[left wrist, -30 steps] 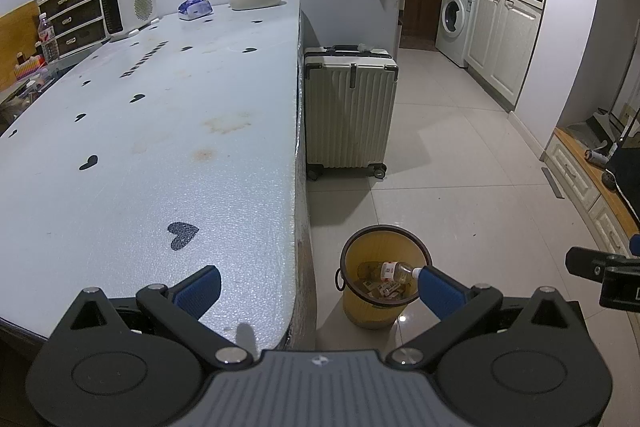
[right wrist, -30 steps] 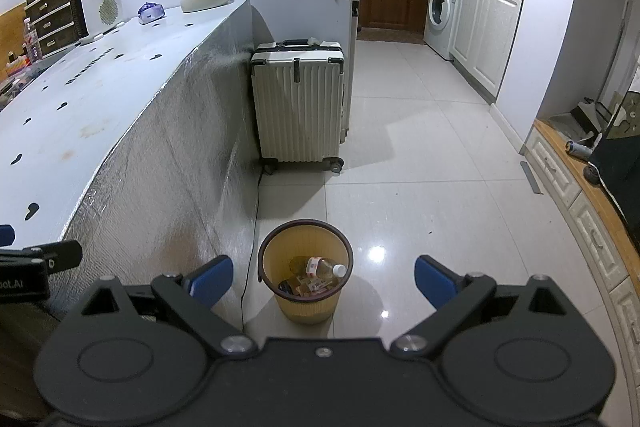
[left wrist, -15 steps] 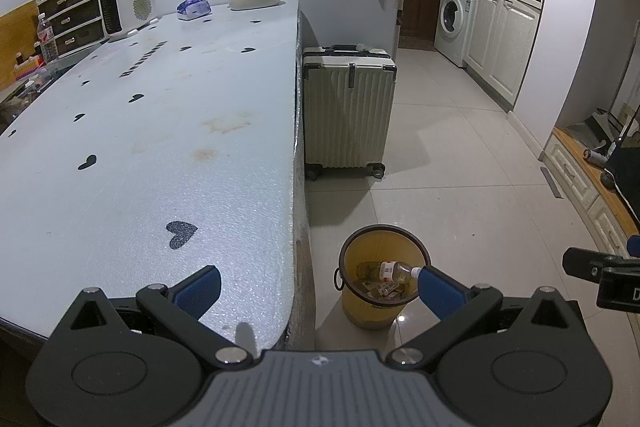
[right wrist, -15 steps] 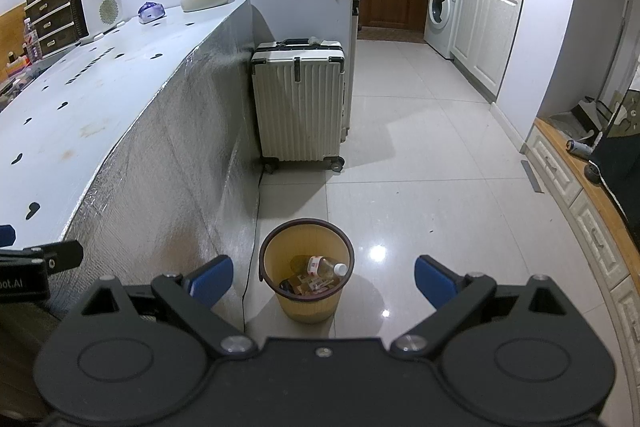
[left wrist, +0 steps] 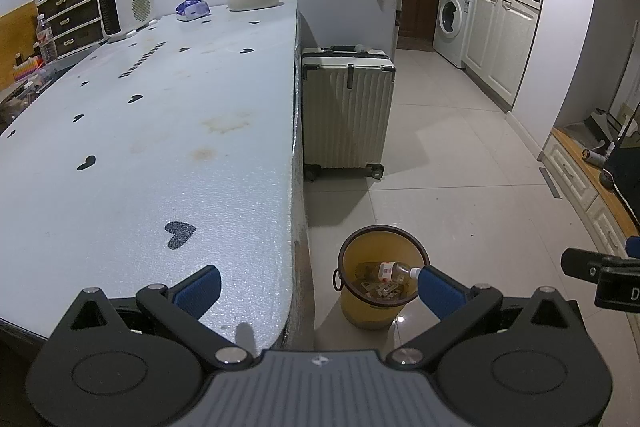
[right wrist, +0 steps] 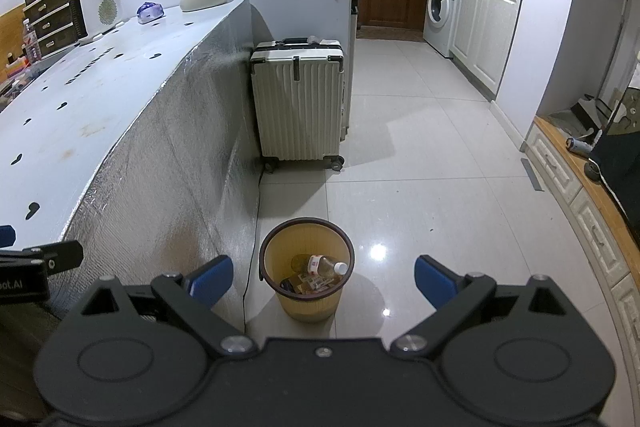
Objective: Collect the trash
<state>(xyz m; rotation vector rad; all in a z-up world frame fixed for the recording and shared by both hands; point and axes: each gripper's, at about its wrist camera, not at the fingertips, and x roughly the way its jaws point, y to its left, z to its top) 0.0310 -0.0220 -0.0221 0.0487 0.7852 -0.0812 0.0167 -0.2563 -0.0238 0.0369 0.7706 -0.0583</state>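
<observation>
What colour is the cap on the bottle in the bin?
White, clearest in the right wrist view: bottle cap.

Left gripper: jaws spread wide, nothing between the blue pads, held level and pointing forward. Right gripper: jaws likewise wide apart, empty, level. Each gripper's tip shows at the edge of the other's view, side by side.

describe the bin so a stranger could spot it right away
Find the long pale blue table with black heart marks. On the tiled floor at its near corner stands the small round yellow plastic bin. Its dark rim and the clear bottle inside distinguish it from the cream ribbed suitcase behind.
</observation>
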